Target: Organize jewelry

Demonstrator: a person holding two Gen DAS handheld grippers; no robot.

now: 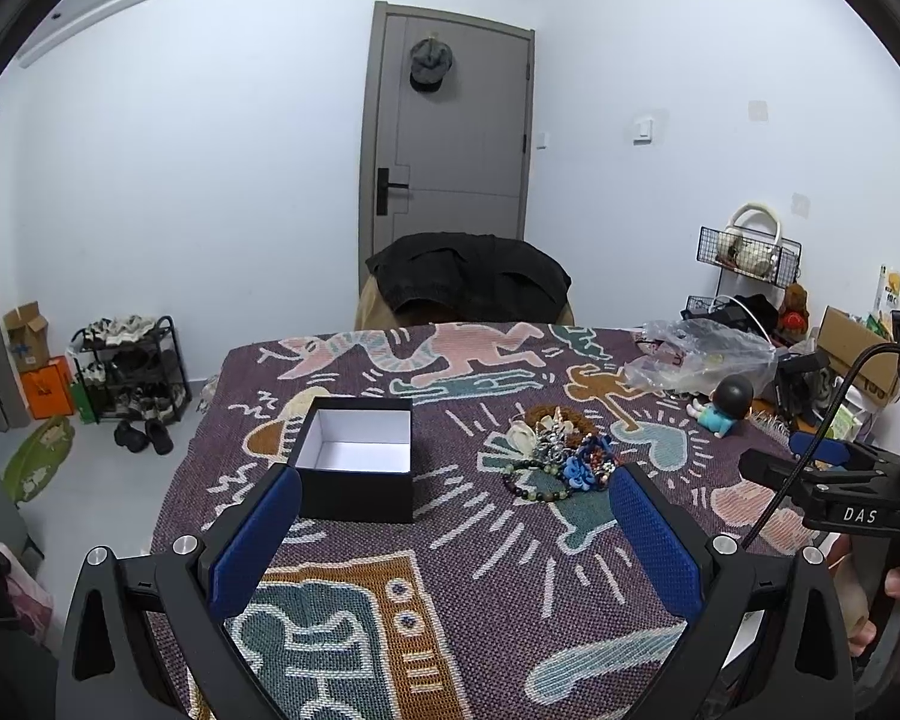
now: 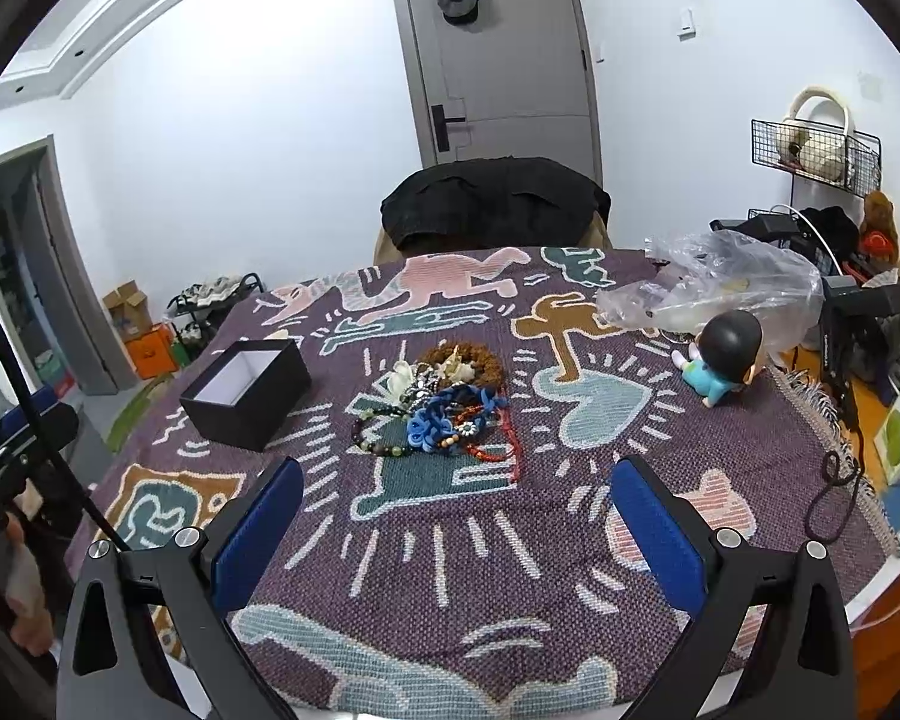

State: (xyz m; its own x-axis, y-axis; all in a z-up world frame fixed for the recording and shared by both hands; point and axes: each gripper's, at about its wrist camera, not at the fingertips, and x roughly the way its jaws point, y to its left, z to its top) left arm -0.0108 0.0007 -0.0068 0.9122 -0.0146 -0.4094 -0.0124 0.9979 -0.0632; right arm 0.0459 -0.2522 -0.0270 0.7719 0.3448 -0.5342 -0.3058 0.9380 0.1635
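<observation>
The jewelry pile (image 2: 444, 414) lay heaped near the middle of the table (image 2: 510, 570), on a purple woven cloth (image 1: 480, 600) patterned with cartoon figures; beaded bracelets, a blue flower piece, red beads and pale shell-like pieces were tangled together. Left of the pile, just apart from it, stood an open black box (image 1: 354, 462) with a white lining, nothing visible inside it.

The left gripper (image 1: 453, 483) hovered at the near edge with its jaws spread wide, holding nothing, the box and pile lying beyond its blue pads. The right gripper (image 2: 456, 474) hung likewise, its jaws spread and empty, with the pile just ahead of them. In the left wrist view the right gripper's body showed at the right edge, bearing the white letters "DAS".

Farther right on the cloth lay a small doll (image 2: 720, 360) with a black head and blue clothes, beside a crumpled clear plastic bag (image 2: 720, 282). At the far side stood a chair draped with a dark jacket (image 1: 468, 276), before a grey door (image 1: 450, 138).
</observation>
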